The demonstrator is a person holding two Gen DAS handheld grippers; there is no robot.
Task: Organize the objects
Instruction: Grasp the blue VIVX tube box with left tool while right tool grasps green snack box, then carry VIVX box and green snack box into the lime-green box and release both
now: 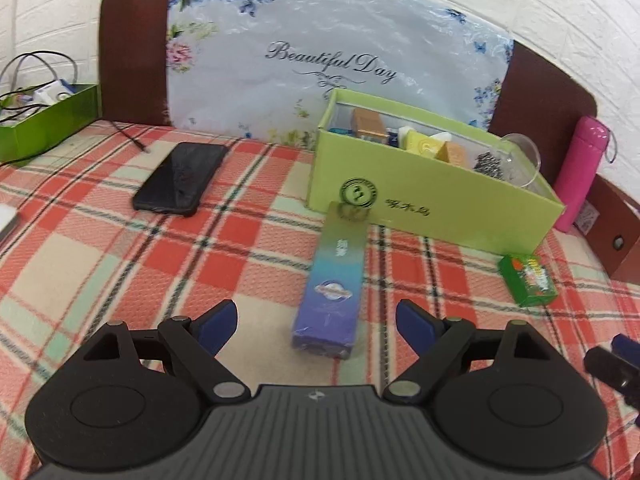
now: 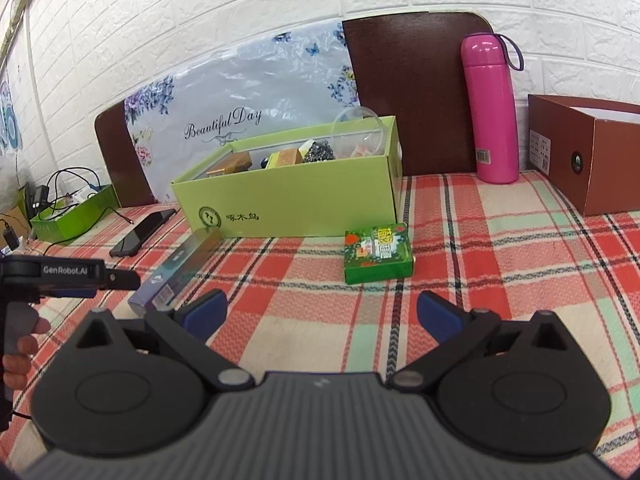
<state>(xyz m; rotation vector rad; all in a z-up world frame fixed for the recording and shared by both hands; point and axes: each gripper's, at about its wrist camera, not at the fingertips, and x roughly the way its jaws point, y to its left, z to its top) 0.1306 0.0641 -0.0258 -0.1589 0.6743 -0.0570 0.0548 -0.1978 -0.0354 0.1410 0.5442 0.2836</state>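
Right ahead of the left gripper (image 1: 316, 320) lies a long slim carton (image 1: 334, 284), purple at the near end fading to teal-green, with a round emblem, its far end touching the lime-green box (image 1: 420, 204) on the plaid bed cover (image 1: 120, 264). Its fingers (image 1: 218, 324) stand wide apart, holding nothing. The right gripper (image 2: 322, 314), likewise spread and empty, faces a small green packet (image 2: 378, 258).
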